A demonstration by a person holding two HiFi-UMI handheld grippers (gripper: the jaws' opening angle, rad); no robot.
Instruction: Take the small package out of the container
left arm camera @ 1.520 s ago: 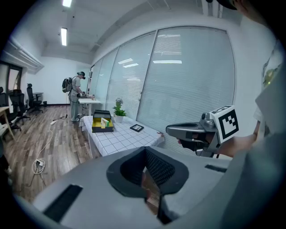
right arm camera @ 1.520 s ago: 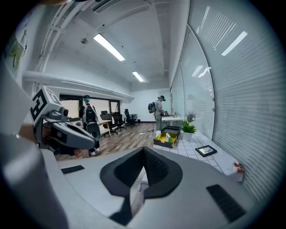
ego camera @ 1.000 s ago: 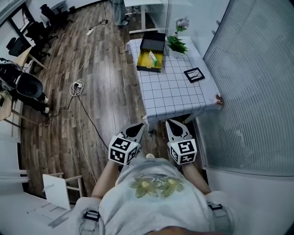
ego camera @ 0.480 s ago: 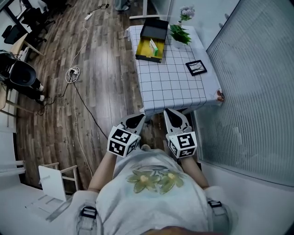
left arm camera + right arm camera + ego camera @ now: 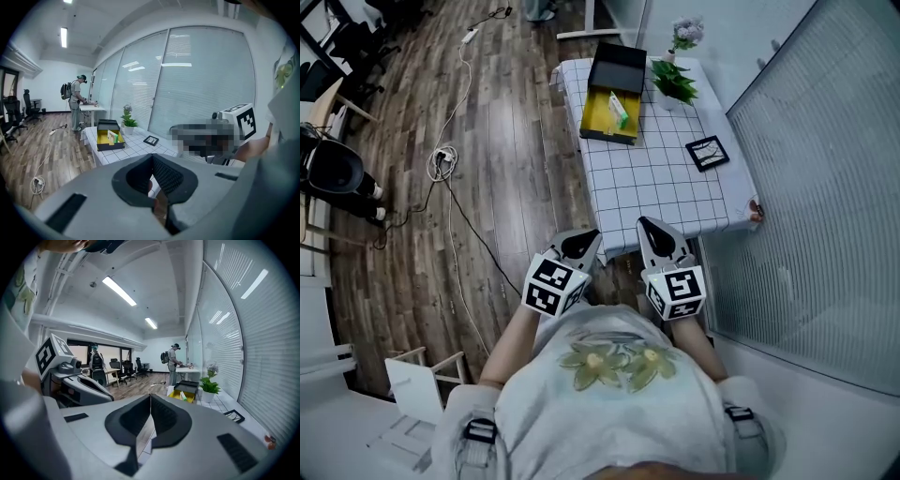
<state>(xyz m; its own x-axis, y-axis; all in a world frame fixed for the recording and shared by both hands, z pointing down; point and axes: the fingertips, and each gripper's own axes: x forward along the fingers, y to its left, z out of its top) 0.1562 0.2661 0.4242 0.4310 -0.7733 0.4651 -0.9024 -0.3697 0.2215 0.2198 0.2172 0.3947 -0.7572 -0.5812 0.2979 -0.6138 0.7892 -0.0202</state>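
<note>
On the far end of the checked table (image 5: 656,178) stands the container (image 5: 602,120), a yellow tray with a black lid part behind it. The small white-and-green package (image 5: 620,111) stands upright inside it. Both grippers hang close to the person's body at the table's near edge, far from the container. The left gripper (image 5: 579,246) and the right gripper (image 5: 658,234) are shut with nothing in them. The left gripper view shows the container (image 5: 109,139) and package (image 5: 112,136) beyond the shut left gripper (image 5: 152,155). In the right gripper view the container (image 5: 184,391) lies beyond the right gripper (image 5: 150,395).
A potted plant (image 5: 675,80) stands right of the container and a small black picture frame (image 5: 707,153) lies mid-table on the right. A glass wall with blinds (image 5: 825,187) runs along the right side. Cables (image 5: 450,178) trail over the wooden floor at left. Another person (image 5: 77,101) stands far back.
The view has shifted a little. Both grippers stay shut and close to the body at the table's near edge.
</note>
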